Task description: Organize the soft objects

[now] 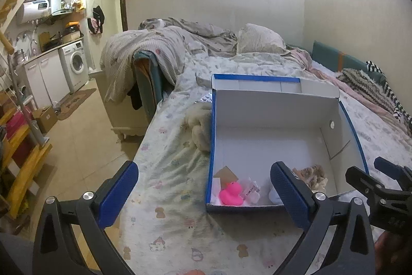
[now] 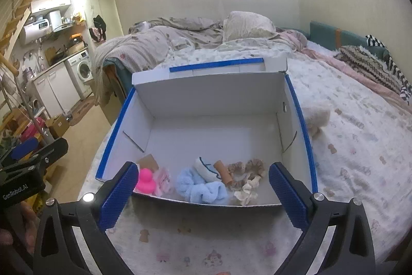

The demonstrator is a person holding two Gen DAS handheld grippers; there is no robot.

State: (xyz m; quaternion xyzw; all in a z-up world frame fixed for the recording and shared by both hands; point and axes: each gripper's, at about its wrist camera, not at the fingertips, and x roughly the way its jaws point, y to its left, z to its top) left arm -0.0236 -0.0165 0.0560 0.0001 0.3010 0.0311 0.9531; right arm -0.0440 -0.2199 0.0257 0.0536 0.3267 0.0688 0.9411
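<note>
An open white box with blue edges [image 1: 257, 105] [image 2: 206, 92] sits on the bed. In its near end lie a pink duck [image 1: 231, 193] [image 2: 146, 181], a pink soft piece [image 2: 163, 181], a light blue towel scrunchie [image 2: 198, 187], a white-and-blue rolled cloth [image 2: 206, 169], brown scrunchies [image 2: 247, 169] and a cream scrunchie [image 2: 248, 191]. A cream plush toy [image 1: 199, 130] [image 2: 318, 117] lies on the bed beside the box. My left gripper [image 1: 203, 195] is open and empty near the box's front left corner. My right gripper [image 2: 203, 195] is open and empty, just in front of the box.
A crumpled duvet and pillow [image 1: 257, 39] lie at the bed's far end, and striped blankets [image 2: 370, 66] along the right. The bed edge drops to a tiled floor [image 1: 85, 135] on the left. A kitchen counter with a washing machine [image 1: 76, 63] stands beyond.
</note>
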